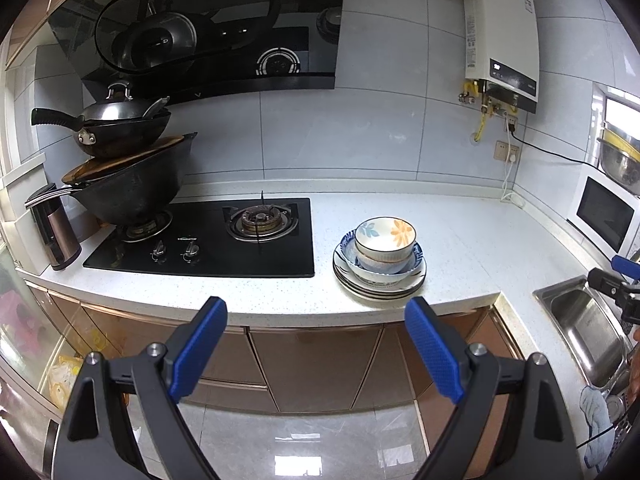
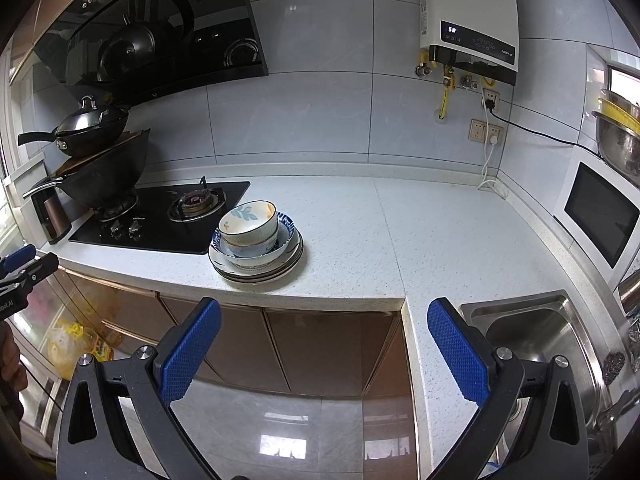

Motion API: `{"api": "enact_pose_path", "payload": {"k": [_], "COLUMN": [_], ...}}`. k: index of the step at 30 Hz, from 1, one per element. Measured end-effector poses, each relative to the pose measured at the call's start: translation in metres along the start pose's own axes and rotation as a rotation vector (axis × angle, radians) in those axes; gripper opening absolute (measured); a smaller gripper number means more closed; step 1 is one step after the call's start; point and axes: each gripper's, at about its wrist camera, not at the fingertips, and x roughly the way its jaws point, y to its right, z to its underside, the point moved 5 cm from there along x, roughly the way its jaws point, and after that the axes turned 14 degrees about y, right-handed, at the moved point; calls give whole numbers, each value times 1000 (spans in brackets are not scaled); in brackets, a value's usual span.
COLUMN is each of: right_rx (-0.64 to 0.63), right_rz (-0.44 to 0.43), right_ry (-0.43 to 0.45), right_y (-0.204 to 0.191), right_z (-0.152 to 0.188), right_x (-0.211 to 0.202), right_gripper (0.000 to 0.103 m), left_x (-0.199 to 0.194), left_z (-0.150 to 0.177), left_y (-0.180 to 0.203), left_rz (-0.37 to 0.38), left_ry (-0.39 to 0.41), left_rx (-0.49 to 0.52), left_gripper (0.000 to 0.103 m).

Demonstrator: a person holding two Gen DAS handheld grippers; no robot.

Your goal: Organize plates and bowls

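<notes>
Both tongs apart and empty, held back off the worktop [image 2: 400, 232] edge: left tongs [image 1: 316, 320], right tongs [image 2: 324, 320]. Bowls [image 1: 385, 240] sit nested on stacked plates [image 1: 376, 286], ahead and just right of the left tongs, ahead-left of the right. Nesting largest-under-smallest likely keeps the pile stable; the wide stance suggests readiness to reach in.

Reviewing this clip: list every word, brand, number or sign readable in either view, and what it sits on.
"V": front edge of the black glass range hood.
Lit digits on the white wall water heater's dark panel: blurred, possibly "58".
Brand beside them: too small.
White logo above the black gas hob's knobs: unreadable.
Partial white print on the left tongs: unreadable.
Stacked bowls: floral patterns, no text.
</notes>
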Motion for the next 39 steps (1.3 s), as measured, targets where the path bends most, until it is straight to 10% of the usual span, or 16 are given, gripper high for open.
{"api": "enact_pose_path", "payload": {"k": [39], "right_rx": [-5], "right_rz": [42], "right_ry": [-2], "right_y": [12], "right_z": [1], "right_x": [7], "right_gripper": [102], "left_x": [21], "left_z": [-7], "left_y": [4], "left_rz": [-5], "left_ry": [4], "left_rx": [48], "left_gripper": [91]}}
